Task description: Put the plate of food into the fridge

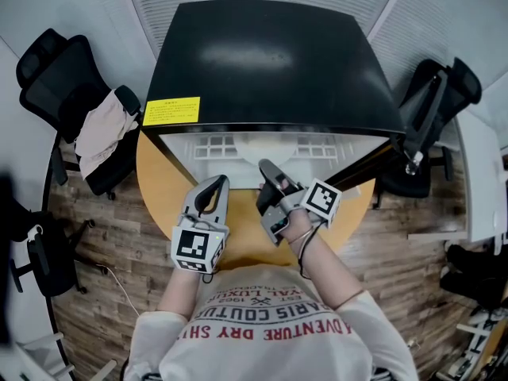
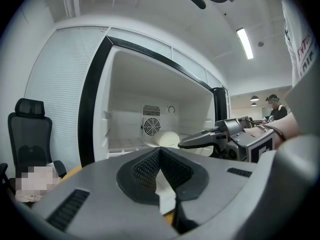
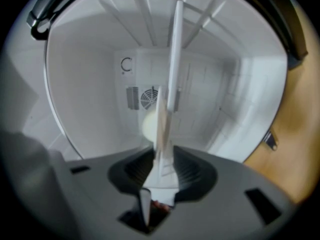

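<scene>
Sitting inside the fridge (image 1: 270, 62), centre of the head view, the plate (image 3: 161, 149) is low in the white interior with the pale round food (image 3: 150, 125) on it. Right tongs (image 1: 268, 173) reach into the fridge mouth, rolled on their side. In the right gripper view the plate rim runs edge-on between the jaws, which stand wide with the pads off it, so nothing is gripped. Left tongs (image 1: 218, 185) hover at the lower left of the opening over the surface (image 1: 159, 181), tips together, empty. Placing looks done; likely left to do: back out and shut the door (image 1: 365, 161).

Risks, judged: the rim lies between the right jaws, so a crooked pull-back or any tilt could hook it. That could drag the plate toward the front lip, or tip it and roll the food off. Plate looks near the front; if it sticks out, the door could knock it. Left tongs sit just beside the right, so a sideways swing could bump them.
</scene>
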Tool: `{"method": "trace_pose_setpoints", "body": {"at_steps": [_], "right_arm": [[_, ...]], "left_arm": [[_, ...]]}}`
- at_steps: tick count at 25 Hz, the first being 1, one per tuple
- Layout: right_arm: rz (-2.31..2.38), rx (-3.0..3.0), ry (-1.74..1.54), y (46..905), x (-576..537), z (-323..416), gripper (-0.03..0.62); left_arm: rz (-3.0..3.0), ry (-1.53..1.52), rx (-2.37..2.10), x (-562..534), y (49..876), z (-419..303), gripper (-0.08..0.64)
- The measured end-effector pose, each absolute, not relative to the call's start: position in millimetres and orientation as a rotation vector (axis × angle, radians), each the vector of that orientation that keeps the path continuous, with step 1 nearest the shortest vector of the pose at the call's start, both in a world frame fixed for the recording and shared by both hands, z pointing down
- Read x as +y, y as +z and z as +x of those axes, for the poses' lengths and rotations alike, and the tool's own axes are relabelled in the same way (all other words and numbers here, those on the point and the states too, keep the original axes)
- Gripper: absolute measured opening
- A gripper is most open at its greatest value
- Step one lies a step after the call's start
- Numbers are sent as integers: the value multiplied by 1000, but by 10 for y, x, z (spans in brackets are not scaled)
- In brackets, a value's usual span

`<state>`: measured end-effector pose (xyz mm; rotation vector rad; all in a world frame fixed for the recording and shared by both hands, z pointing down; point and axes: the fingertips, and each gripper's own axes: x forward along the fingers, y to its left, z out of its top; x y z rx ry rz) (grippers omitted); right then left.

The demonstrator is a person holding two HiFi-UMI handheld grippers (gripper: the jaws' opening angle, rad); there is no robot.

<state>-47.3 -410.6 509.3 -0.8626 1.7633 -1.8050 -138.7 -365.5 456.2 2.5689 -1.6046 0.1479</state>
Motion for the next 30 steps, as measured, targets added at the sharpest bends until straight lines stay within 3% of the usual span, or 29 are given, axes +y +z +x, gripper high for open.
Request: {"method": "trace_pose_setpoints", "body": {"at_steps": [6,9,14,23,30], "right_arm": [[-820,1874,-1774,5069,-3884,-470,126],[-962,1998,-1697,5060,-3754,-364,41],[-1098,2116,-1530,4926,-3642,-198,32],[-1468,2709,-649,4687,-3559,65,32],[-1564,2870,-277,4658,-3506,77,32]], "left_arm": [[2560,144,-1609,-3562,4552,-1354,26],[2560,148,-1606,-3509,4565,-1316,26],[2557,161,-1617,-3447,4578,-1265,26],[2567,151,-1621,-3373,4532,-1217,26],[2561,173,-1624,-3326,4562,-1201,26]]}}
